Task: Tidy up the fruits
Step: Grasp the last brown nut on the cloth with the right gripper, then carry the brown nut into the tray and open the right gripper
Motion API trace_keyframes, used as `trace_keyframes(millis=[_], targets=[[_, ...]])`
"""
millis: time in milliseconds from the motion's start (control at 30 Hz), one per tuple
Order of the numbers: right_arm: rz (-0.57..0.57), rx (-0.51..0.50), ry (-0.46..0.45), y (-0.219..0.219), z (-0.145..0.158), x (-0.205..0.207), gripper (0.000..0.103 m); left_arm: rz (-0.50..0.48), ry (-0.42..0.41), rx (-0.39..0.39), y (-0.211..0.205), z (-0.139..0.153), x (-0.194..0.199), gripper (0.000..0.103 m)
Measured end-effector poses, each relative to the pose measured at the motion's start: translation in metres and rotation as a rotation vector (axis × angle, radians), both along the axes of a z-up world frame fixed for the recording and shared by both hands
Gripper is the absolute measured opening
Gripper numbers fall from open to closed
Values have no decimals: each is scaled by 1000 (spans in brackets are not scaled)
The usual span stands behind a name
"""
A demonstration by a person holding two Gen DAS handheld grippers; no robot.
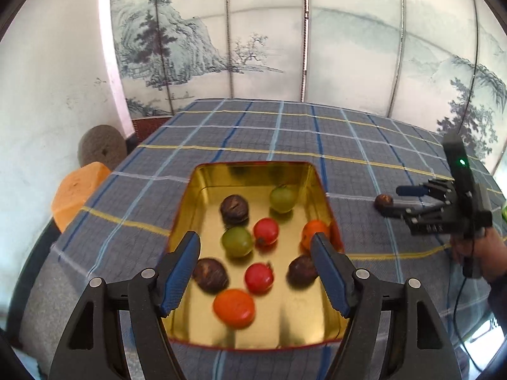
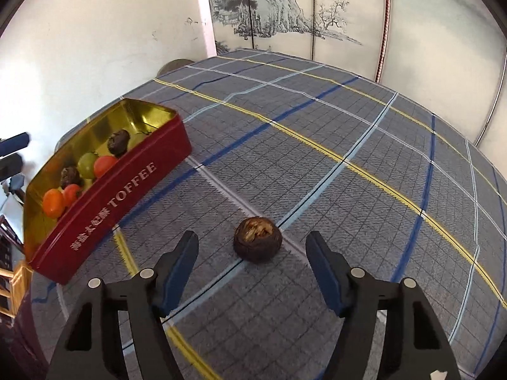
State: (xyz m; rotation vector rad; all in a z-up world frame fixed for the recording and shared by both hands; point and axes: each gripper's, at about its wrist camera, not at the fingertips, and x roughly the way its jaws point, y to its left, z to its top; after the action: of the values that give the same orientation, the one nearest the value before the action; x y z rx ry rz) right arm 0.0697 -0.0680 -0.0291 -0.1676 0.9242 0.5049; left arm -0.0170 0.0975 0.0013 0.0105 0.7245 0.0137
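Right claw [image 2: 252,267] spread wide, empty; lone brown fruit [image 2: 257,239] dead ahead on surface [image 2: 364,190], centred between fingers, just beyond tips. Roundish, no long axis. Left claw [image 1: 255,264] parted, empty, above tin [image 1: 320,183], well apart from that fruit; right nearer.

Left gripper [image 1: 256,250] and right gripper [image 2: 252,250], jaws both spread wide.

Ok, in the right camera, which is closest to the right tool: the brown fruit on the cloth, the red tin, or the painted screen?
1. Brown fruit: on the cloth, just ahead between the open right tool fingers.
2. Red tin: off to the left, holding fruits.
3. Painted screen: behind the table's far edge.
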Motion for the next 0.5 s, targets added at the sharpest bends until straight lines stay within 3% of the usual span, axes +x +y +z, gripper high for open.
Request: trace_keyframes(millis=[133, 233, 367, 500], targets=[[1, -23, 26, 8, -12, 12, 61, 11, 9, -2, 5, -3, -9, 73], [18, -16, 46, 11, -16, 14, 32, 21, 12, 3, 8, -6, -11, 73], [-2, -9, 34, 10, -6, 2, 31, 48, 12, 3, 13, -8, -18, 73], [57, 142, -21, 20, 33, -36, 31, 77, 13, -4, 20, -10, -26, 73]])
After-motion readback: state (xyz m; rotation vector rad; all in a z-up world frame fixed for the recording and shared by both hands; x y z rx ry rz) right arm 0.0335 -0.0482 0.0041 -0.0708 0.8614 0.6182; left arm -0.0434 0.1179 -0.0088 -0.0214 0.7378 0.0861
